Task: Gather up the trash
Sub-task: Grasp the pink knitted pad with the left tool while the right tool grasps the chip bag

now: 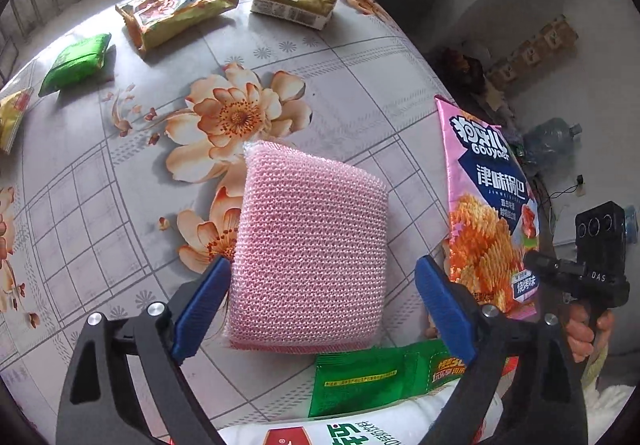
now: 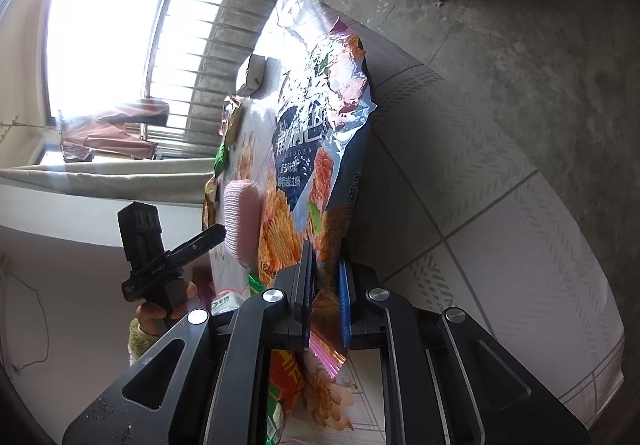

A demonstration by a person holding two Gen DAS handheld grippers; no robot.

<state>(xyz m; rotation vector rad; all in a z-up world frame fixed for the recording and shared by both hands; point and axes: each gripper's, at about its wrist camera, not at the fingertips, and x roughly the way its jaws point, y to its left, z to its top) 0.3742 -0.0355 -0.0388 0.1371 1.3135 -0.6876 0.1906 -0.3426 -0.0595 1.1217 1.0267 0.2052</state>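
My left claw point(image 1: 320, 309) is spread wide over the desk point(image 1: 120, 181), its blue fingers point(image 1: 202, 307) on either side of the pink sponge point(image 1: 310, 249) lying flat there. My right claw point(image 2: 325, 297) is clenched on the pink snack bag point(image 1: 490, 205), holding it upright at the desk's right edge. Farther off lie a green packet point(image 1: 78, 63), an orange wrapper point(image 1: 172, 11) and a gold pack point(image 1: 296, 1).

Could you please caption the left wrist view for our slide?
Open left gripper straddles a pink scrubbing sponge on the floral tablecloth.
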